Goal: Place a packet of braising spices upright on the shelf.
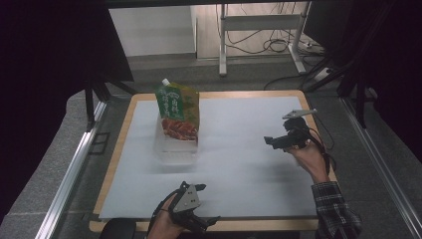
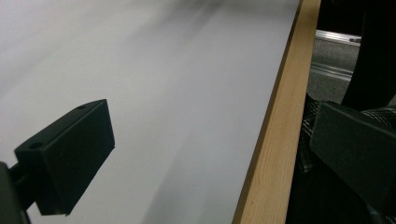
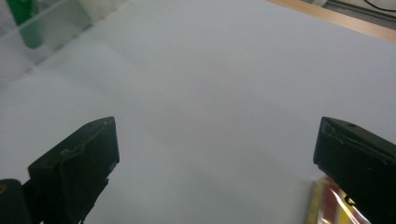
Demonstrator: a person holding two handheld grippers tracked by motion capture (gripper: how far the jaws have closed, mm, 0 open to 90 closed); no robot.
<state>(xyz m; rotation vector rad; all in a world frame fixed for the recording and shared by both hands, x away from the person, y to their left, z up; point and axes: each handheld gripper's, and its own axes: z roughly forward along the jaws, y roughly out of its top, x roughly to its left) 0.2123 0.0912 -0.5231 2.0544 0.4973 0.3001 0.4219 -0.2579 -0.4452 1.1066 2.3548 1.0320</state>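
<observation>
Both jaws spread and empty: left gripper rests at the counter near edge, right gripper hovers mid-right, likely staged toward the green pouch standing upright in its clear tray, far-left.

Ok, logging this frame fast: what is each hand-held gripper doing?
Left hand-held gripper: open, holding nothing, at the table's near edge.
Right hand-held gripper: open, holding nothing.

We count one green pouch, standing in one clear box. Near this box on the tabletop we see two grippers, each with two fingers.
</observation>
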